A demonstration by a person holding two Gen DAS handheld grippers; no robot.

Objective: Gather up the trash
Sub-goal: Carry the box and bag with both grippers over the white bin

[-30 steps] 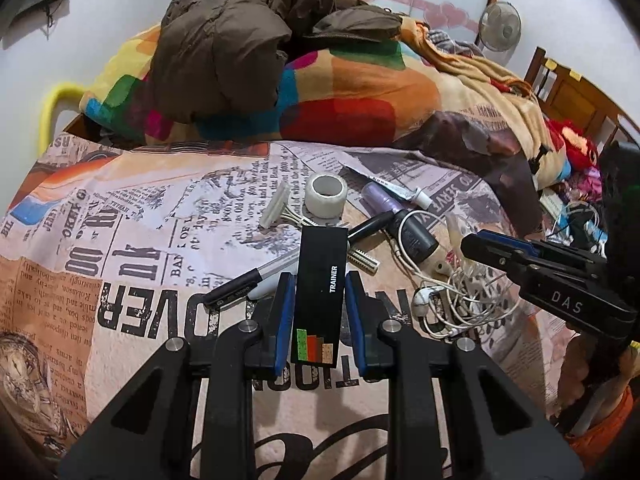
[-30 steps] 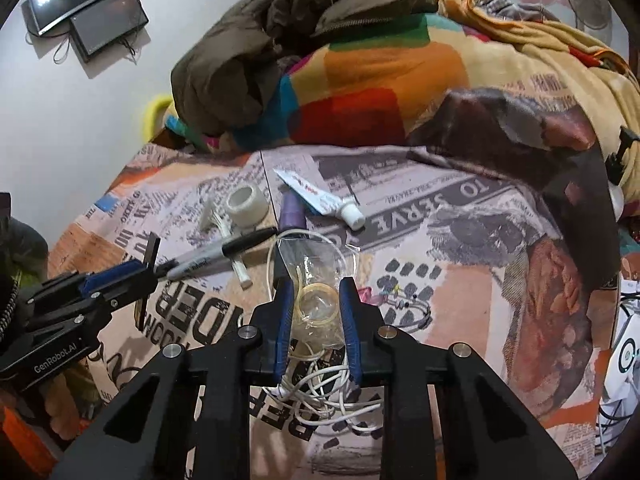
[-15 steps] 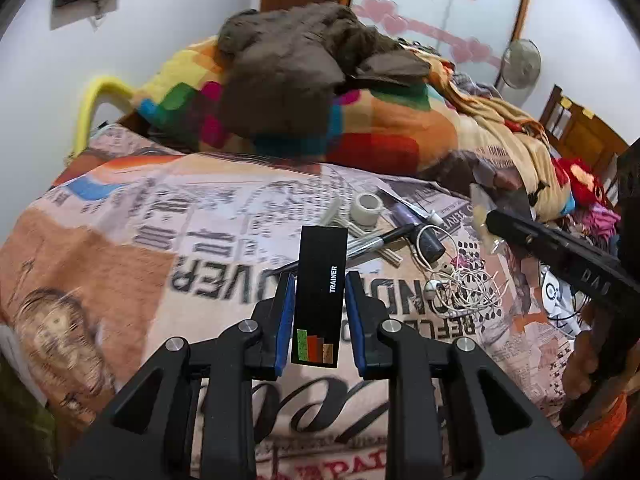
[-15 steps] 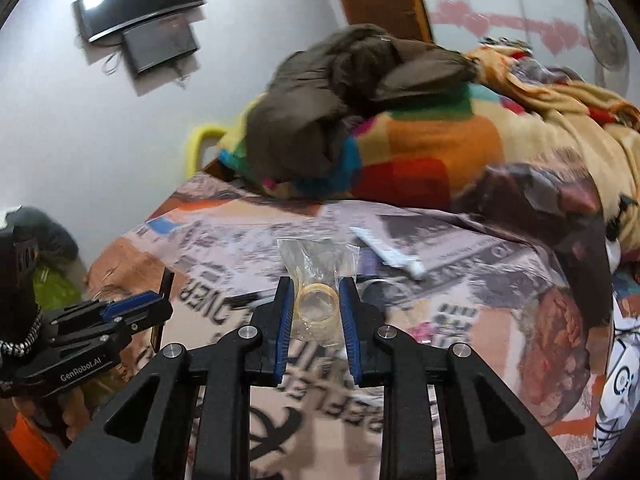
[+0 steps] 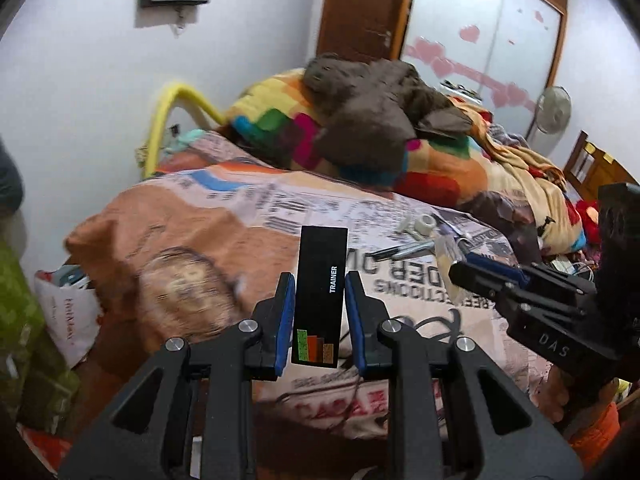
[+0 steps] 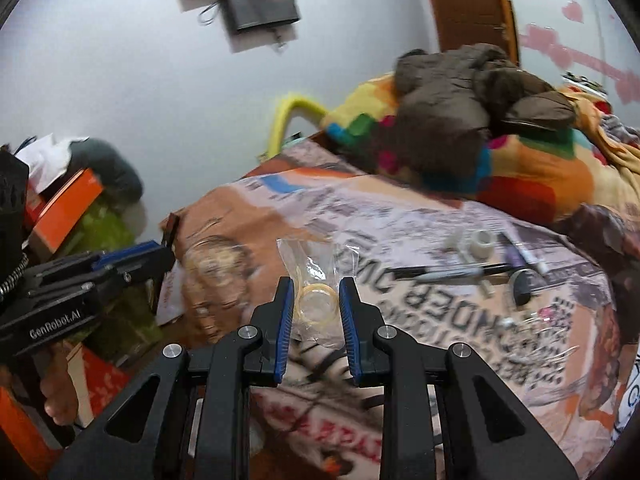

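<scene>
Bed [image 5: 248,216]: we see it filling most of both views, under a newspaper-print cover, with a bright patchwork blanket [image 5: 436,168] heaped at the far end.
Brown jacket [image 5: 372,120]: we find it bundled on top of that blanket.
White bag [image 5: 68,312]: we spot it low beside the bed in the left view, partly hidden.
Right gripper [image 6: 316,304]: we have its blue pads closed on a clear plastic packet [image 6: 316,276], which is held up off the bed cover; a yellowish ring shows inside the packet.
Left gripper [image 5: 320,300]: we've got its jaws clamped on a black card [image 5: 322,292] marked TRAINER, standing upright between the pads, clear of the bed.
Marker [image 6: 448,274]: we see it lying on the cover to the right, near a white tape roll [image 6: 480,242].
Earphone cable [image 6: 548,340]: we make out a pale blurred tangle further right on the cover.
Remaining clutter: we can't tell the other small items apart through the blur.
</scene>
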